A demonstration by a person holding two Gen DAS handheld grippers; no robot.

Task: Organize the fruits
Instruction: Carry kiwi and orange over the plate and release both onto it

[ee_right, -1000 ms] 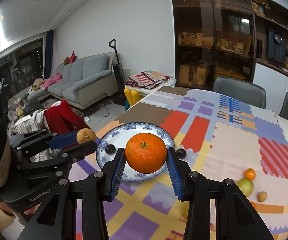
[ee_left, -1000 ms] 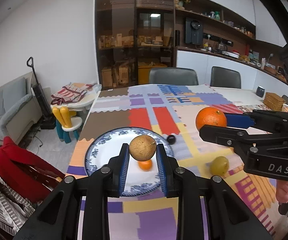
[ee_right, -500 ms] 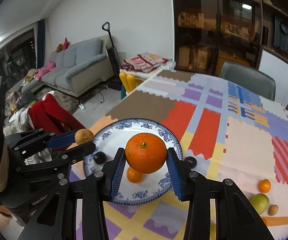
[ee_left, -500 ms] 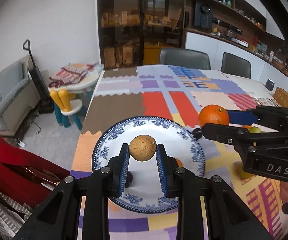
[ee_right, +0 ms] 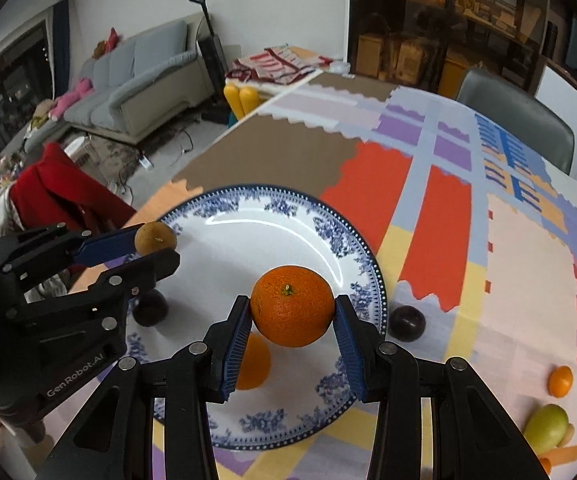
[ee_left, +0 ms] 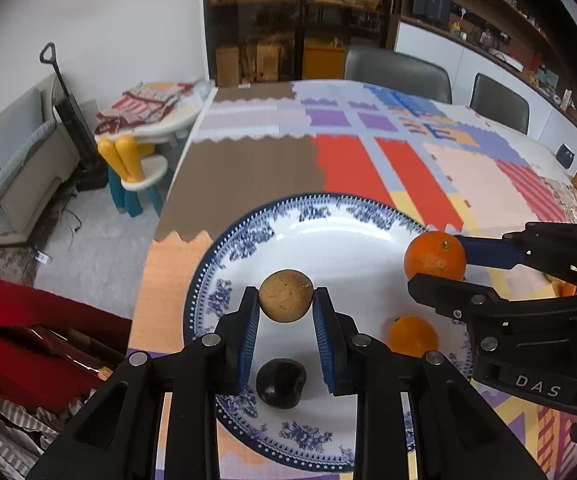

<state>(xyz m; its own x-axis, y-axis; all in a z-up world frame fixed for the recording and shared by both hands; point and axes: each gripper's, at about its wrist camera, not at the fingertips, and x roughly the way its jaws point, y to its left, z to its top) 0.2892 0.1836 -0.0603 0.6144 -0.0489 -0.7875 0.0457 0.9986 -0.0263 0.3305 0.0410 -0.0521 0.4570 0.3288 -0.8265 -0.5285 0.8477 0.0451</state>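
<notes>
Here, over a blue-and-white patterned plate (ee_left: 328, 216) on a table spread with a patchwork cloth (ee_right: 440, 240) of brown, red, lilac and yellow panels, two hand-held grippers each carry a piece of fruit. The left gripper (ee_left: 285, 312) is clenched on a small round tan fruit (ee_left: 285, 295), pinched between its blue pads (ee_left: 248, 332) and held above the plate's white centre. The right gripper (ee_right: 291, 316) is clamped on a large orange (ee_right: 291, 306), stem end up, also poised above the plate. Seen from the left wrist, the right gripper reaches in from the right side with the orange over the plate's right rim; from the right wrist, the left gripper enters from the left with the tan fruit over the plate's left rim. Two fruits lie on the plate: a dark plum (ee_left: 279, 383) under the left gripper and a small tangerine (ee_left: 412, 336) near the plate's right part. A second dark plum (ee_right: 407, 323) rests on the cloth just beside the plate's rim. Well apart, toward the table's right edge, lie another small tangerine (ee_right: 560, 381) and a green-yellow fruit (ee_right: 546, 428). Beyond the table stand grey chairs (ee_left: 398, 74), a grey sofa (ee_right: 136, 76) and dark shelving (ee_left: 300, 20).
</notes>
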